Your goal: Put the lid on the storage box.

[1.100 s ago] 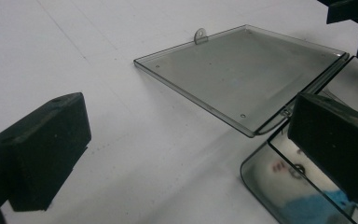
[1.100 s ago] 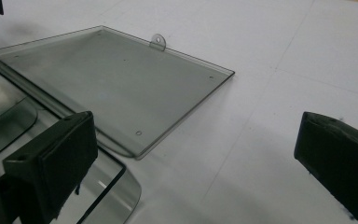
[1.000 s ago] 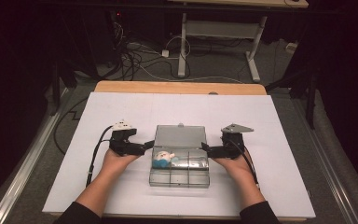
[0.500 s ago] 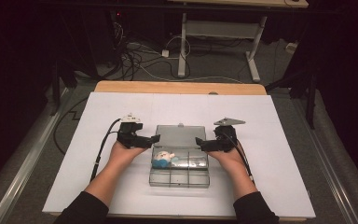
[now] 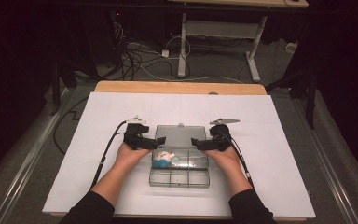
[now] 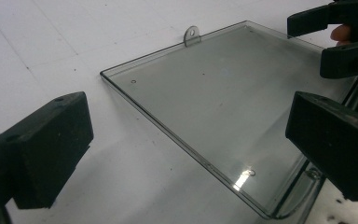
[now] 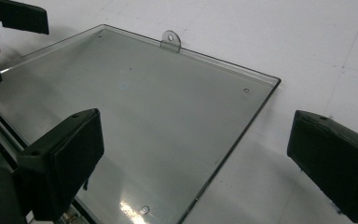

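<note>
The compartment box (image 5: 179,173) is clear, grey-tinted plastic, its open lid (image 5: 180,135) the same smoky transparent grey with a darker rim; the small toy (image 5: 162,159) inside is white and light blue; the left gripper (image 5: 159,140) and right gripper (image 5: 196,142) are matt black, each trailing a black cable; the table sheet (image 5: 270,154) is plain white, edged at the far side by pale wood (image 5: 177,87); the sleeves (image 5: 86,211) are black.

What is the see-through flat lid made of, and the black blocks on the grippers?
The see-through flat lid looks like clear, glossy hard plastic: the table shows through it and light glints off it. The black jaw blocks look like matte plastic or rubber; which one is unclear.
</note>
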